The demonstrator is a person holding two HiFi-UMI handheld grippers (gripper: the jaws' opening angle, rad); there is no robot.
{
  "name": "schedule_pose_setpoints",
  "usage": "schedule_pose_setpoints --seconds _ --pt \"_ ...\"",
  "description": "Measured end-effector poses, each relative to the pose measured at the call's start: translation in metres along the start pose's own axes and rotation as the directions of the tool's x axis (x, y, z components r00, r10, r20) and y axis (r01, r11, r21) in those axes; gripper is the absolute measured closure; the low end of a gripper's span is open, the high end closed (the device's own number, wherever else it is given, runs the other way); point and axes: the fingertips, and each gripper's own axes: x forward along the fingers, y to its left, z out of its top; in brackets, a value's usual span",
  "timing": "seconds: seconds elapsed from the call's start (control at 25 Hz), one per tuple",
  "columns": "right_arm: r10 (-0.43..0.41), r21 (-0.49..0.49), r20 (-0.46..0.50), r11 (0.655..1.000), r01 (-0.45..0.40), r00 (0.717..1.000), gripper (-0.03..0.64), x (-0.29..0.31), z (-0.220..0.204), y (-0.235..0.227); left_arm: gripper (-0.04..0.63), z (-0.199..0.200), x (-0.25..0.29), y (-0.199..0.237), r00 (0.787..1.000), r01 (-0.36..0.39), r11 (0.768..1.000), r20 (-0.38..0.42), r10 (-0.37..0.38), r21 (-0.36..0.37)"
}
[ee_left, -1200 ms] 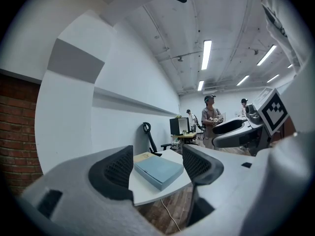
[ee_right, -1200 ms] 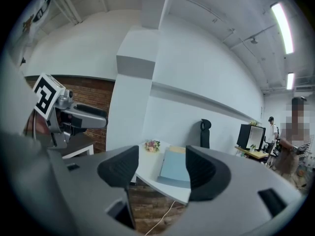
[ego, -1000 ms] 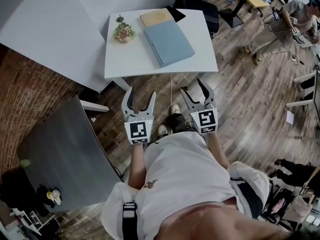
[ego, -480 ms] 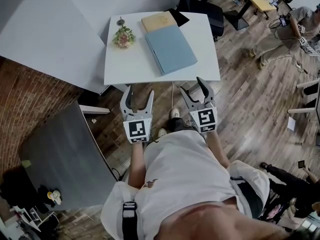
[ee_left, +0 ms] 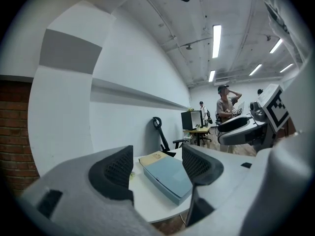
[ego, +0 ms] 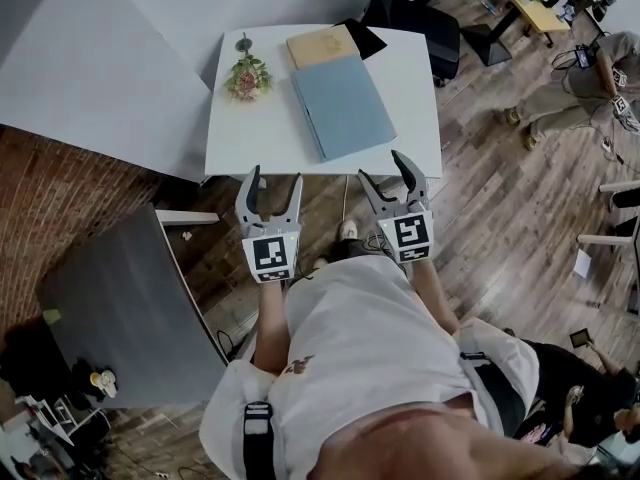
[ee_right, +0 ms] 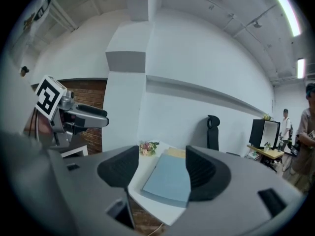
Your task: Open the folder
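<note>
The blue folder (ego: 343,106) is seen lying closed and flat on the white surface (ego: 255,133), on its right half, set at a slight angle to the edges. A tan book (ego: 320,45) is laid just behind the folder's far end; whether the two touch cannot be told. A small bunch of flowers (ego: 247,73) is placed to the folder's left, apart from it. The left tool (ego: 274,180) is held in the air at the surface's near edge, its jaws spread with nothing pinched; in the left gripper view the folder is framed in the gap, well ahead and untouched. The right tool (ego: 383,168) is held beside it at the same edge, likewise spread and empty, and in the right gripper view the folder is seen beyond its jaws. A black office chair (ego: 420,18) is placed behind the surface. A brick wall (ego: 60,198) is seen to the left, and on the wooden floor (ego: 500,198) to the right a person (ego: 585,73) can be made out.
</note>
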Motion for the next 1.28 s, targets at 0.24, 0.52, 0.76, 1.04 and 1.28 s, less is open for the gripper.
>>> schedule_pose_setpoints --seconds 0.24,0.52,0.76,1.04,1.28 --pt "0.046 -0.003 0.010 0.999 -0.046 0.999 0.331 0.020 0.000 -0.024 0.279 0.006 0.024 -0.004 0.999 -0.037 0.999 -0.008 0.037 0.010" --pt "0.095 -0.009 0.016 0.995 -0.095 0.995 0.331 0.037 -0.002 -0.046 0.281 0.010 0.046 -0.011 0.997 -0.075 0.997 -0.018 0.075 0.016" --pt "0.116 -0.010 0.011 0.993 -0.116 0.993 0.331 0.051 -0.006 -0.061 0.281 0.009 0.061 -0.014 0.995 -0.091 0.996 -0.032 0.091 0.015" --pt "0.124 -0.005 -0.009 0.992 -0.124 0.992 0.331 0.072 -0.010 -0.070 0.285 0.004 0.078 -0.006 0.994 -0.097 0.995 -0.049 0.097 0.001" --pt "0.121 -0.018 -0.035 0.992 -0.122 0.992 0.331 0.099 -0.014 -0.067 0.285 -0.010 0.100 0.009 0.996 -0.070 0.997 -0.057 0.069 -0.019"
